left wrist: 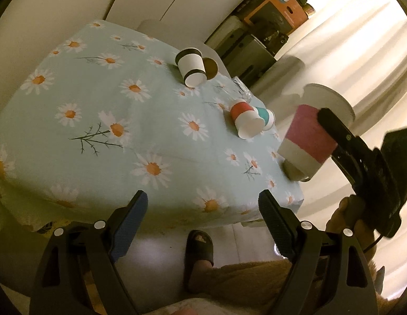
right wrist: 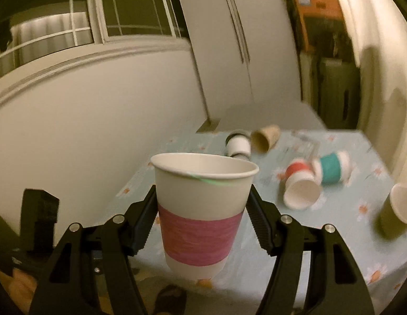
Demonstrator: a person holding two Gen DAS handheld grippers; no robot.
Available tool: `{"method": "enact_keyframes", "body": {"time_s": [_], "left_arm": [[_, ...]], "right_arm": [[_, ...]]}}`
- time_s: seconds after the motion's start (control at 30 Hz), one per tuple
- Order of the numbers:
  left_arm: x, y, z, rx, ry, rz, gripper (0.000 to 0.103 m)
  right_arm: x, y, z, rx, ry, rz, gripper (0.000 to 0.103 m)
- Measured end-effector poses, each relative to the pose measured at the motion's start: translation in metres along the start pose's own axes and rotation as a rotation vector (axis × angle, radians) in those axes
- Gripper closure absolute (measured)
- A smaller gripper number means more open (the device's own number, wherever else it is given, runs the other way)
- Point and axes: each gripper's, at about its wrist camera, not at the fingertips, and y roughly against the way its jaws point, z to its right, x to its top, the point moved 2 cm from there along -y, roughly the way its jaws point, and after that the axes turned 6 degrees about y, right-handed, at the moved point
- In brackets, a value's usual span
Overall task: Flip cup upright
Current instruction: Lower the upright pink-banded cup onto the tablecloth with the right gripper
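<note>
The right gripper (right wrist: 202, 215) clamped the pink-banded cup (right wrist: 198, 210) upright above the table edge (left wrist: 295, 199); the left gripper (left wrist: 203, 210) gaped empty; a hasty release risked toppling it.

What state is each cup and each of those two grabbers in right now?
pink-banded cup: gripped, held mouth up above the table edge.
right gripper: shut on the pink-banded cup.
left gripper: open, holding nothing.
black-banded cup: lying on its side.
red-banded cup: lying on its side.
teal-banded cup: lying on its side.
brown cup: lying on its side.
</note>
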Motion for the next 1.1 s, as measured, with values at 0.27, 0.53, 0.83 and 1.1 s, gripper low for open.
{"method": "enact_keyframes", "body": {"time_s": [0.27, 0.53, 0.83, 1.1], "left_arm": [[0.010, 0.010, -0.016, -0.015, 0.078, 0.042, 0.019], [0.015, 0.018, -0.026, -0.031, 0.118, 0.067, 0.008], [0.017, 0.021, -0.028, 0.003, 0.123, 0.102, 0.007], [0.019, 0.023, -0.033, -0.007, 0.156, 0.108, 0.007]], "right_arm": [[-0.011, -0.009, -0.002, -0.021, 0.026, 0.040, 0.037], [-0.029, -0.025, 0.004, -0.076, 0.027, 0.068, 0.037], [-0.054, -0.039, 0.007, -0.157, 0.050, 0.129, 0.037], [-0.072, -0.052, 0.000, -0.206, 0.120, 0.119, 0.037]]}}
